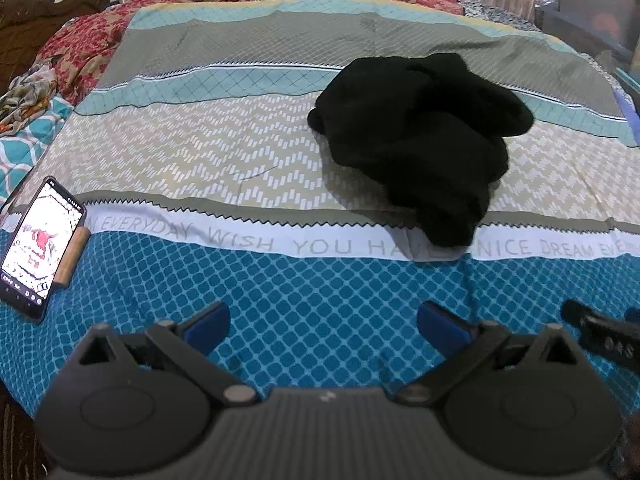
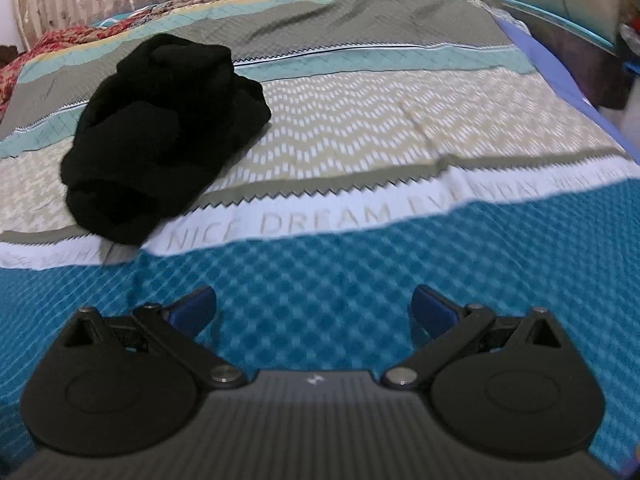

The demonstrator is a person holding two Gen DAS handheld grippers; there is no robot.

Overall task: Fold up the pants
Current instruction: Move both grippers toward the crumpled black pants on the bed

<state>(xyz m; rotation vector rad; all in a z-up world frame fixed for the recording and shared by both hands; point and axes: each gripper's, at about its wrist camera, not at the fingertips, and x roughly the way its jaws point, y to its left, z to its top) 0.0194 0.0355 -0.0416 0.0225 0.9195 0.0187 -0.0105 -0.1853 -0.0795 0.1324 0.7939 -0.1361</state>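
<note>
Black pants (image 1: 416, 136) lie bunched in a heap on the bed (image 1: 280, 280); both the left gripper (image 1: 323, 326) and the right gripper (image 2: 314, 312) hover nearby, fingers apart, empty.

The pants (image 1: 416, 136) are a soft, matt black cloth, slightly fuzzy, heaped on a printed woven bedsheet (image 1: 200, 148) with a flat finish. Each claw, left (image 1: 323, 326) and right (image 2: 314, 312), is matt black plastic with ribbed housing, metal pivot pins and blue pads. The phone (image 1: 36, 246) screen is glossy.
</note>
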